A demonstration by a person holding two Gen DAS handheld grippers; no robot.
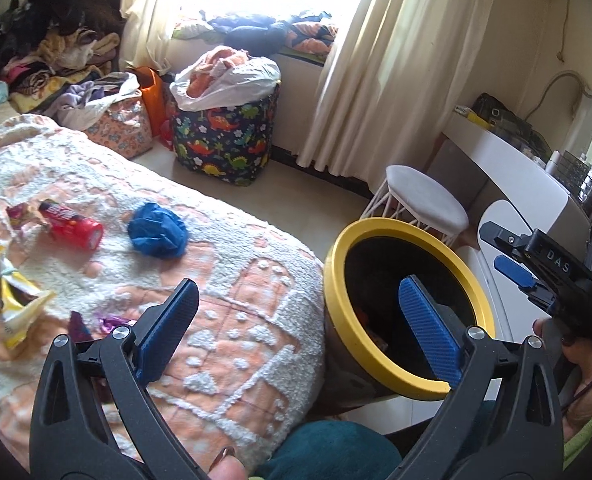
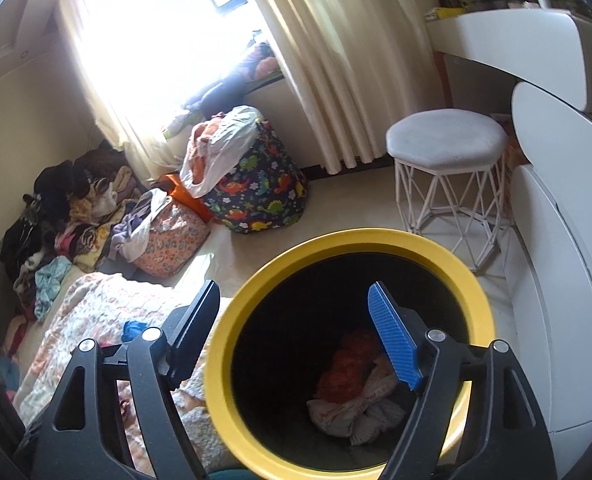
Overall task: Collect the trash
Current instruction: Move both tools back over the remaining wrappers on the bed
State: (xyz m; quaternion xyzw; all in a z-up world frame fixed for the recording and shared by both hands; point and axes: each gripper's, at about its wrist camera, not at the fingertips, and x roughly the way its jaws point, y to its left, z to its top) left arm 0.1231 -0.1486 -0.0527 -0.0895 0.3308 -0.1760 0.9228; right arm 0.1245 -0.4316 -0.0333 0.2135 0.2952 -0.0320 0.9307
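Beside the bed (image 1: 232,280), at its foot end, stands a yellow-rimmed trash bin (image 1: 405,300) with a dark inside; the right wrist view looks down into it and shows crumpled white and orange-red wrappers (image 2: 355,392) lying at the bottom. Both claws are spread apart and hold nothing: the left claw (image 1: 299,332) hangs over the edge of the patterned blanket with one finger over the bin's mouth, and the right claw (image 2: 296,340) straddles the bin's rim, one finger over the bedding and the other over the opening. More trash lies on the blanket, well apart from the bin: a red cylindrical can (image 1: 72,224) on its side, a crumpled blue bag (image 1: 158,232) near it, a torn yellow and white wrapper (image 1: 14,300) and small purple scraps (image 1: 96,324). A white stool (image 2: 451,148) stands behind the bin.
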